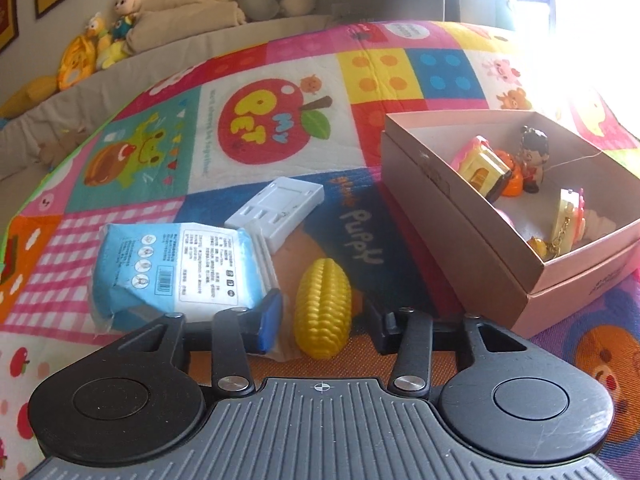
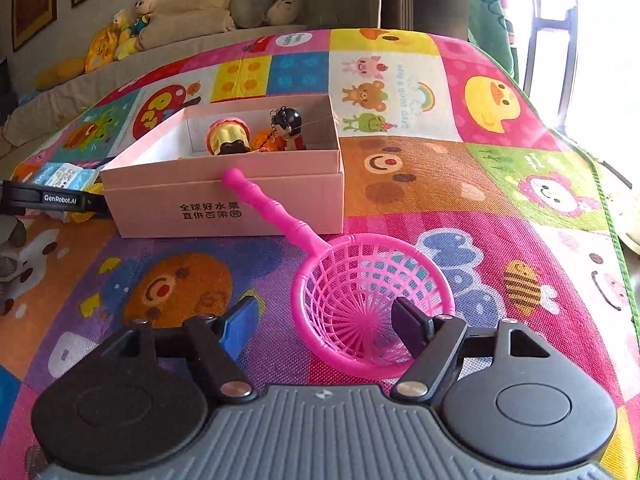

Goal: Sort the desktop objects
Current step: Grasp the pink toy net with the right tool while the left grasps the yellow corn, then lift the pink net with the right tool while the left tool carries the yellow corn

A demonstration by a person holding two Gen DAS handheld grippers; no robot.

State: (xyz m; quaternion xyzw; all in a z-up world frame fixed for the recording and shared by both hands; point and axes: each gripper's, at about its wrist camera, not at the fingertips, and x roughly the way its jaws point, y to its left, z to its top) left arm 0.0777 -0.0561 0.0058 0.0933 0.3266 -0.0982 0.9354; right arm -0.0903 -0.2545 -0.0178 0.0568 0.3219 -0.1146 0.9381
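A yellow toy corn (image 1: 324, 308) stands on end on the colourful play mat, and my left gripper (image 1: 326, 326) is shut on it, one finger at each side. To its right is the open pink box (image 1: 460, 216) holding a small doll (image 1: 534, 160) and several toy keychains. In the right wrist view a pink plastic strainer (image 2: 360, 296) lies on the mat, its handle resting against the pink box (image 2: 224, 196). My right gripper (image 2: 324, 328) is open; the black fingertip (image 2: 408, 320) is over the strainer's bowl and the blue pad (image 2: 240, 326) is outside its rim.
A blue tissue pack (image 1: 172, 268) and a white plastic holder (image 1: 280, 208) lie just left of the corn. The mat (image 2: 500, 184) stretches right of the box. Plush toys (image 1: 100, 40) and cushions line the sofa behind. The left gripper's body (image 2: 44, 200) shows left of the box.
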